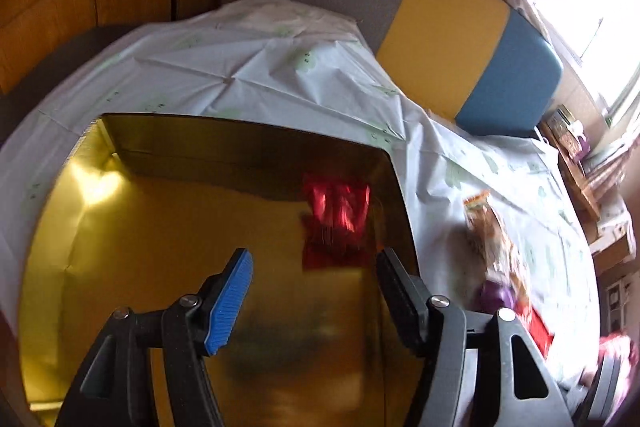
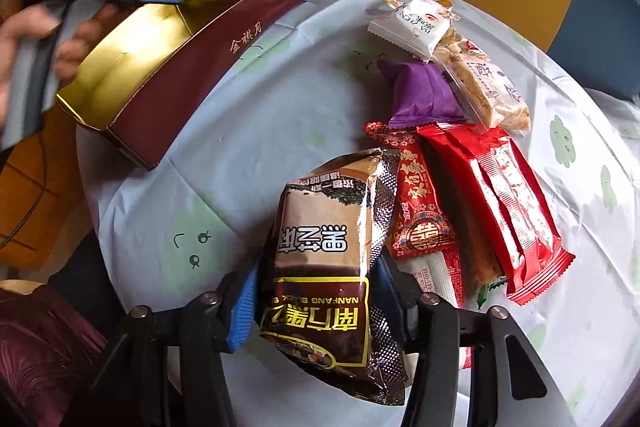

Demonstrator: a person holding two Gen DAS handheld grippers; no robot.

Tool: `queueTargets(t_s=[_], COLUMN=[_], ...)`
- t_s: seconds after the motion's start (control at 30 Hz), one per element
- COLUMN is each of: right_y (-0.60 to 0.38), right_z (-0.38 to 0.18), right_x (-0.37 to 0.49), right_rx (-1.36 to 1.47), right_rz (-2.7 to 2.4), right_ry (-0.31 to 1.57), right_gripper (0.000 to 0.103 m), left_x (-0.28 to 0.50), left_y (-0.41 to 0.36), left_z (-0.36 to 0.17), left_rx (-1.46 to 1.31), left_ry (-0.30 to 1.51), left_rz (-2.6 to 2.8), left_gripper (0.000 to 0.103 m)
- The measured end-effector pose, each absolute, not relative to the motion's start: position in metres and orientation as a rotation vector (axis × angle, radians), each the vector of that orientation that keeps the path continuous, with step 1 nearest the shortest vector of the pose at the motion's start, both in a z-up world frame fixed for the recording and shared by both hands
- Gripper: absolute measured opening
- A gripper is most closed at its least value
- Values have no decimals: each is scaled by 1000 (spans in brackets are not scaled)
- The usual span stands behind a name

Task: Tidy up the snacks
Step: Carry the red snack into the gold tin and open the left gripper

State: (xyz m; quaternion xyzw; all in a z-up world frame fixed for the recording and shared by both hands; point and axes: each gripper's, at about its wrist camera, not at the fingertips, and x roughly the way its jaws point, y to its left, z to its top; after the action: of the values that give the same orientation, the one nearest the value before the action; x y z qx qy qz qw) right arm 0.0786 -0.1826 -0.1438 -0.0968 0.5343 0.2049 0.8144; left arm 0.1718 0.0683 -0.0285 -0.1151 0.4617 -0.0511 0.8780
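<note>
Your right gripper [image 2: 316,307] is clamping a brown sesame-paste packet [image 2: 332,267] at lower centre; only this view is showing the box's maroon outside [image 2: 224,51]. Your left gripper [image 1: 314,267] is hanging wide open, empty, over the gold box interior [image 1: 160,227], where a blurred red packet [image 1: 336,223] is lying.

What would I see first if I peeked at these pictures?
Probably the shiny brown sesame packet, pinched in the right tool right at the front. Behind it a heap of snacks lies on the pale tablecloth, with bright red wrappers and a purple one. To the left sits a dark red box, gold inside, with a red packet in it below the open left tool.
</note>
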Motion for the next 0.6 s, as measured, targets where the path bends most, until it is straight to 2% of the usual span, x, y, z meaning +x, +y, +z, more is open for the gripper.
queueTargets(t_s=[0.27,0.37,0.47,0.6], right_y=[-188,-190,-187,-178], right_z=[-145,-147,-148,-152], right_x=[79,82,84,81], right_rx=[-166,-148,-148,-154], right_rz=[427,439,447,418], right_ry=[1157,1166,1170,1163], right_gripper=[52,59,67,78], left_x=[96,79,64,53], left_y=[68,72,78,84], left_z=[-19,-22,-23,-23], left_rx=[-123,-103,-108,-106], left_ry=[888,884,890,879], left_rz=[-92,-83,-75,-67], left_gripper=[65,65,54,53])
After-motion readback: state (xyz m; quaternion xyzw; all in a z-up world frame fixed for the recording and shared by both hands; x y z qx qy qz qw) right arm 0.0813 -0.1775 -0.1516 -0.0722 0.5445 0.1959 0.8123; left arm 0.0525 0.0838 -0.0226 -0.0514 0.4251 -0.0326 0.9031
